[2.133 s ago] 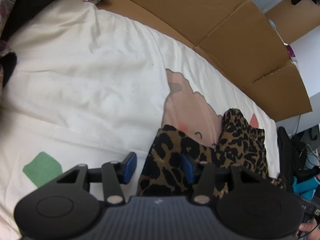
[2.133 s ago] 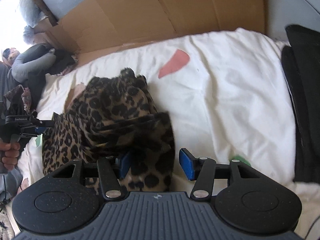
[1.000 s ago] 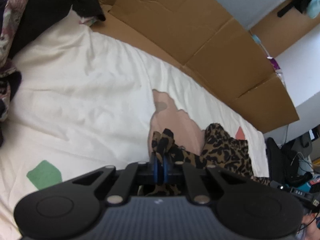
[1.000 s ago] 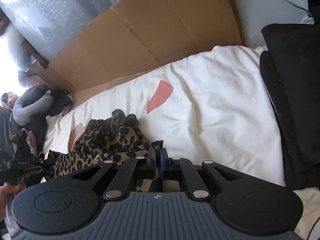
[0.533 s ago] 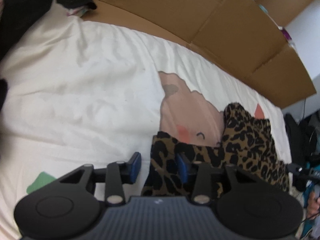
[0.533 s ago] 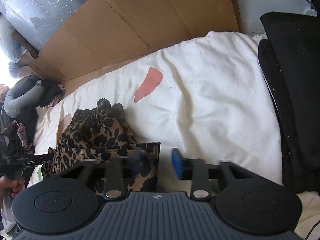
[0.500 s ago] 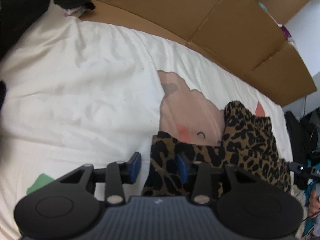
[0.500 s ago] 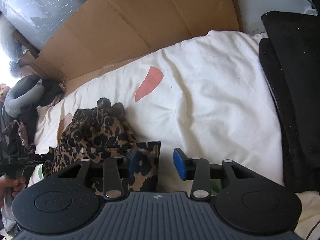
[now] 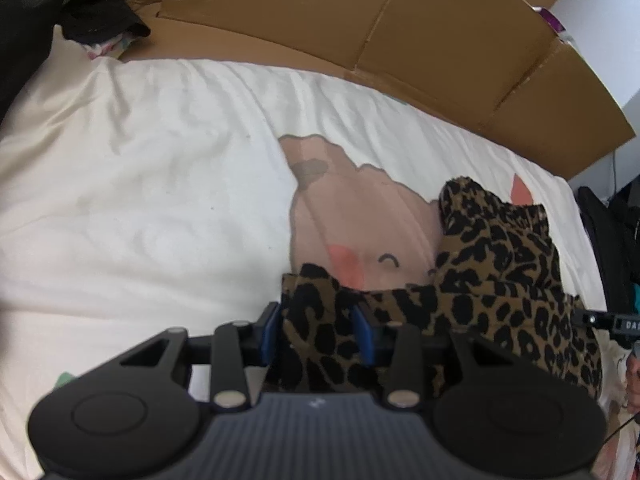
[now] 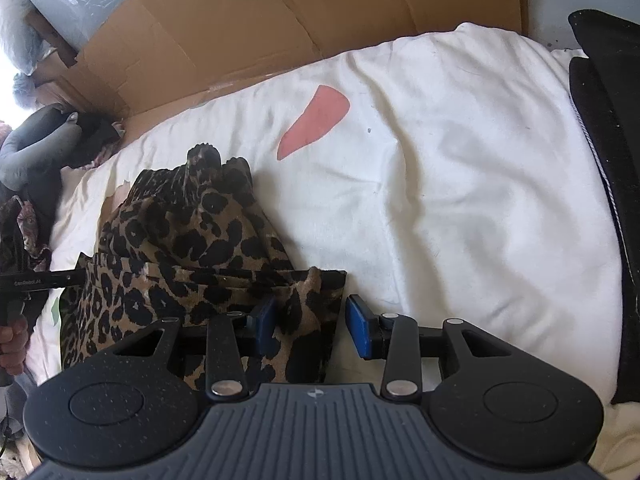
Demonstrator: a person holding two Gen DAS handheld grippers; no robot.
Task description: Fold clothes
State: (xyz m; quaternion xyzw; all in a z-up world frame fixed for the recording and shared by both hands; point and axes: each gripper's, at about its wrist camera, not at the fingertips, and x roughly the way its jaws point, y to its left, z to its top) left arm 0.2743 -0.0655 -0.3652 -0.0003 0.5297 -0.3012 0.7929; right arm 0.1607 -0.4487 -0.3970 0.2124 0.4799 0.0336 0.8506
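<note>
A leopard-print garment (image 9: 500, 272) lies bunched on a white bedsheet (image 9: 140, 200) with pastel prints. In the left wrist view, my left gripper (image 9: 318, 334) stands open, and the garment's near left corner sits between its blue pads. From the right wrist view the same leopard-print garment (image 10: 192, 248) spreads to the left. My right gripper (image 10: 310, 326) is open too, with the garment's near right corner lying between the pads, close to the left one. Neither pad pair presses the cloth.
Flattened cardboard (image 9: 400, 40) lines the far side of the bed. Dark clothes (image 9: 100, 20) are piled at the far left. A black folded stack (image 10: 612, 160) borders the sheet on the right. A person's hand (image 10: 12, 344) holds the other gripper at the left edge.
Both grippers were shut on the garment's corners a second ago and lifted it; since then they have opened, and the cloth now rests on the sheet between the pads.
</note>
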